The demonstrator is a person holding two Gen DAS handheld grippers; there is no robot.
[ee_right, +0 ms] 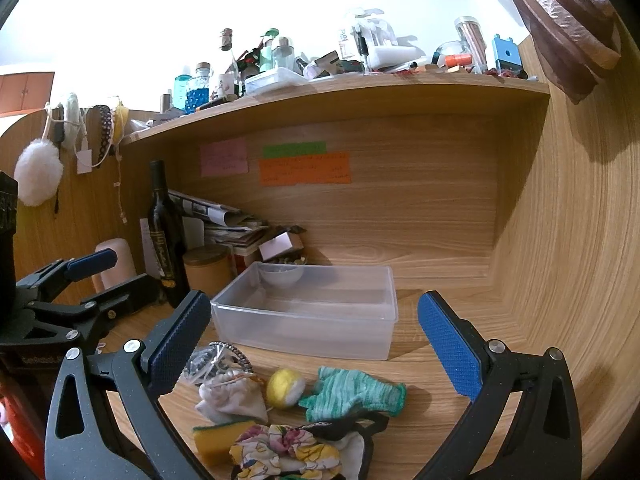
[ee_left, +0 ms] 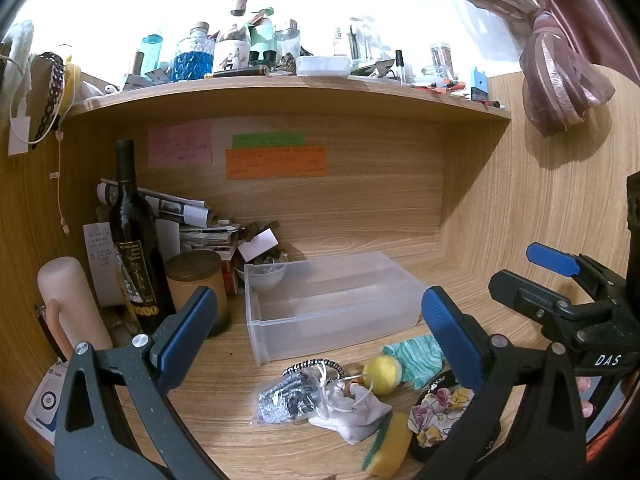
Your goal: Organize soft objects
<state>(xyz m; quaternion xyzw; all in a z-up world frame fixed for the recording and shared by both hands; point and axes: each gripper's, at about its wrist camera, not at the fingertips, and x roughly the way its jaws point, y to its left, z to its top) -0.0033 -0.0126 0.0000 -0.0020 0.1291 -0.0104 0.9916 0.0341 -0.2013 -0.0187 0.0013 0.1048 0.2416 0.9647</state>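
Both claws hang spread wide over a heap of soft things on the wooden table (ee_right: 440, 368), gripping nothing.

The left claw (ee_left: 316, 328) and the right claw (ee_right: 314, 334) each point toward the clear plastic bin (ee_right: 308, 312), which stands just behind the heap and holds none of the soft things. In the heap, a yellow ball (ee_right: 285, 388) lies between a white drawstring pouch (ee_right: 232, 398) and a green knitted cloth (ee_right: 352, 394). Nearer the cameras sit a yellow sponge (ee_right: 218, 440) and a floral scrunchie (ee_right: 284, 454) on dark fabric. A clear bag of dark bits (ee_left: 286, 398) touches the pouch on its left. At the back left, a dark wine bottle (ee_left: 134, 248) stands upright beside a tan canister (ee_left: 196, 280), with papers stacked behind.
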